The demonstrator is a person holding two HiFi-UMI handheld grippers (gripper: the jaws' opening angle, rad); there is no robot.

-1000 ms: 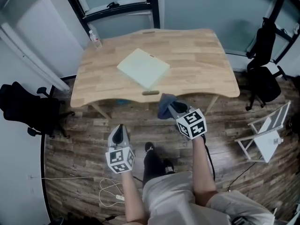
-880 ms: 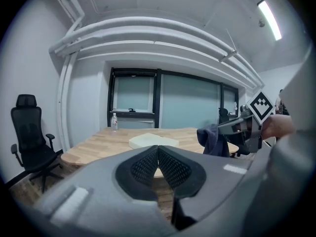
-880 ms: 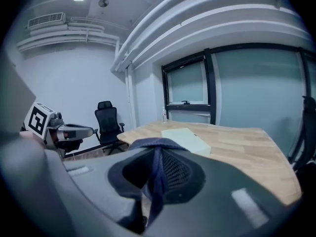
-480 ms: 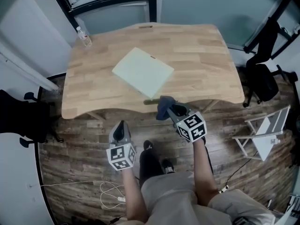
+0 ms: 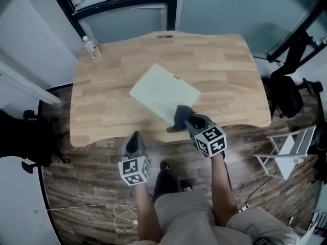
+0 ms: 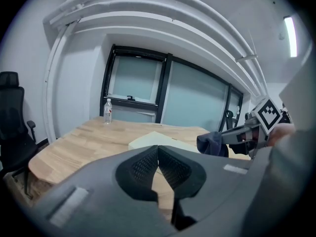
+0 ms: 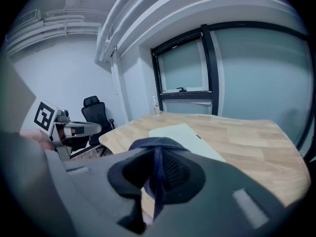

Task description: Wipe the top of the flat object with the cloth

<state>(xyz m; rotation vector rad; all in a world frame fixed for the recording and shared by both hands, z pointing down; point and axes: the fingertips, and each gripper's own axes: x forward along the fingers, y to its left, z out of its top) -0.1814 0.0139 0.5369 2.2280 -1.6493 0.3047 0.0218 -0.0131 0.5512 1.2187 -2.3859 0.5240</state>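
On the light wooden table [image 5: 107, 111], close to its front edge, lies the pale green, flat rectangular board [image 5: 161, 88], turned askew. Its nearest corner sits right by the dark blue cloth [image 5: 180, 117], a bunched wad gripped by the right gripper [image 5: 188, 120], whose jaws are clamped on a thin fold of it. From where I stand I cannot tell whether the cloth touches the board yet. The left gripper [image 5: 134, 141] hangs short of the table, over the plank floor [image 5: 92, 188], jaws pressed together on nothing, so nothing steadies the board. That is my worry: a firm stroke could skate the loose board across the smooth wood, perhaps off the near edge. With so little fabric pinched, drag might also tug the cloth free — or let the hard jaw tips scrape the surface. A clear plastic bottle [image 5: 92, 47] stands well apart at the far corner, out of harm's way.
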